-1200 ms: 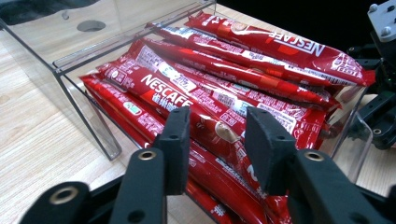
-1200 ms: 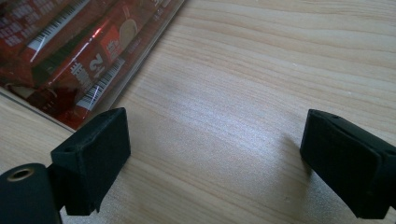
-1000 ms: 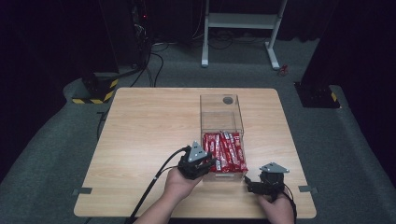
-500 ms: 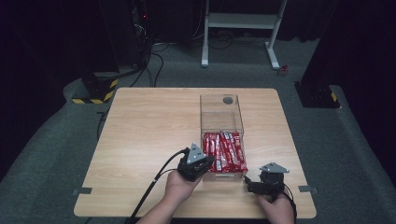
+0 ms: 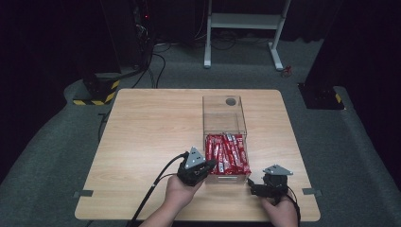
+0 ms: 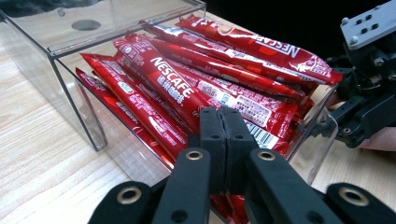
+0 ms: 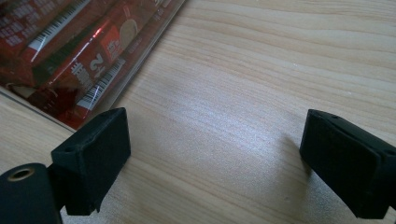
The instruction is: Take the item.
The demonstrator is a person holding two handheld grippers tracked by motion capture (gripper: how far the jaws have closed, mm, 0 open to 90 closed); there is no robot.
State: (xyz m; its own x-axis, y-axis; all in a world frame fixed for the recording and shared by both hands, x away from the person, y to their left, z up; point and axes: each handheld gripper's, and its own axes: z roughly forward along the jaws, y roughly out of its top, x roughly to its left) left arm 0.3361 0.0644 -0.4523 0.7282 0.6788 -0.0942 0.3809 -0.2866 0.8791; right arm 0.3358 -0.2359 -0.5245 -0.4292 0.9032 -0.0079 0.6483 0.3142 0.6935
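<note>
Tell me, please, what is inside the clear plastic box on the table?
The clear box holds a heap of red Nescafe sachets in its near drawer part; the far part looks empty. Lower sachets are covered by upper ones, so their number cannot be told.

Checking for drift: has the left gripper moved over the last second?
No. The left gripper sits at the same near-left corner of the clear box.

My left gripper point(image 6: 225, 140) has its two black jaws pressed flat together, right at the near edge of the clear plastic pull-out drawer point(image 6: 74, 93). The drawer's piled with long red Nescafé coffee sachets point(image 6: 177, 88), lying slantwise, overlapping. Light wooden tabletop point(image 6: 42, 158) runs off to the left. Over on the right I see the other black gripper point(image 6: 369, 107), just beside the drawer's corner.
</note>
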